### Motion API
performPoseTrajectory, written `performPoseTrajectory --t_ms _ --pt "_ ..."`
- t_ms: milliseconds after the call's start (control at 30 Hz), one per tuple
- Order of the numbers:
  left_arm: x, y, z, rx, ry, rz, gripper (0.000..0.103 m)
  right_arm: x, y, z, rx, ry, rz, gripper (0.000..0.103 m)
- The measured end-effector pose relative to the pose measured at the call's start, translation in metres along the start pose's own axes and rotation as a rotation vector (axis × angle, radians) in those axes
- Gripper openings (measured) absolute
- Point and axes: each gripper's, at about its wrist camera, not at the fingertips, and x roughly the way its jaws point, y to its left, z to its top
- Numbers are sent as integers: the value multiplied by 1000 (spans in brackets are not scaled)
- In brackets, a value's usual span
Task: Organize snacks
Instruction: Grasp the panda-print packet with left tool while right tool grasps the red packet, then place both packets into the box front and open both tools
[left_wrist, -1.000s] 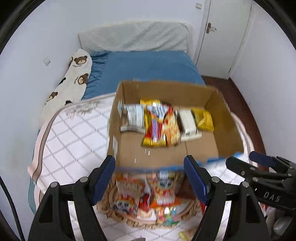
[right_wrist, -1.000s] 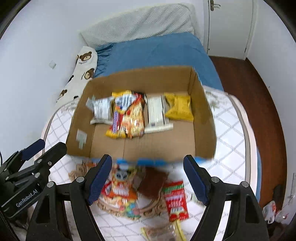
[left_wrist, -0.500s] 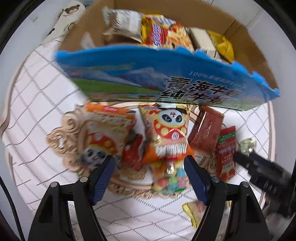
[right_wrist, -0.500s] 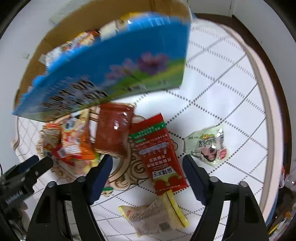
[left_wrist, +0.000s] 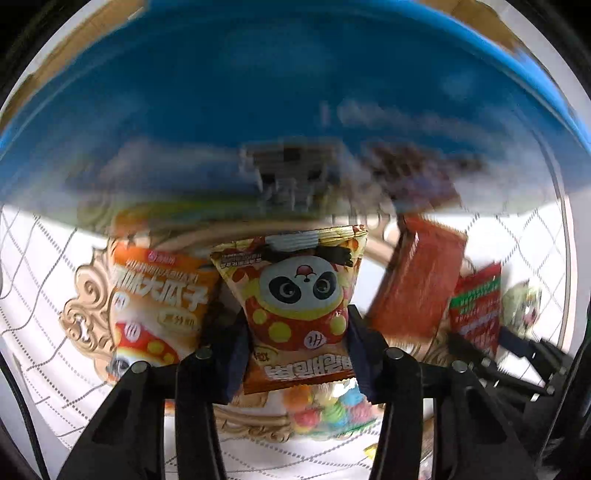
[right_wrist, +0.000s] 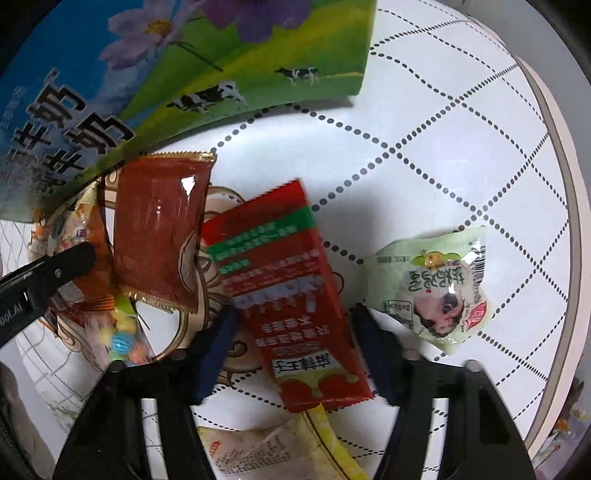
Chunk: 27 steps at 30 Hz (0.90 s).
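Left wrist view: my left fingers (left_wrist: 297, 341) have just closed onto the panda snack bag (left_wrist: 295, 310); right fingers (right_wrist: 295, 354), closing, straddle the red packet (right_wrist: 284, 295), unclamped.

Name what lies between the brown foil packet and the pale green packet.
Right wrist view: a red sachet with a green band lies between the brown foil packet and the pale green packet.

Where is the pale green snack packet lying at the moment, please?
In the right wrist view, the pale green packet lies alone on the white quilted cloth, right of the long red packet.
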Motion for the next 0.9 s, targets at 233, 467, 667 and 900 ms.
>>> performPoseTrajectory --t_ms 233,467,667,900 --pt "-11 16 -75 -21 21 -13 45 5 -2 -40 -8 106 60 48" --pt "9 31 -101 -75 79 -63 50 19 2 -58 -15 140 52 53" --pt "29 39 -78 -106 112 -94 53 22 12 -48 -10 100 9 61" --pt "18 35 -71 -107 93 -59 45 15 15 -38 -17 43 -11 48"
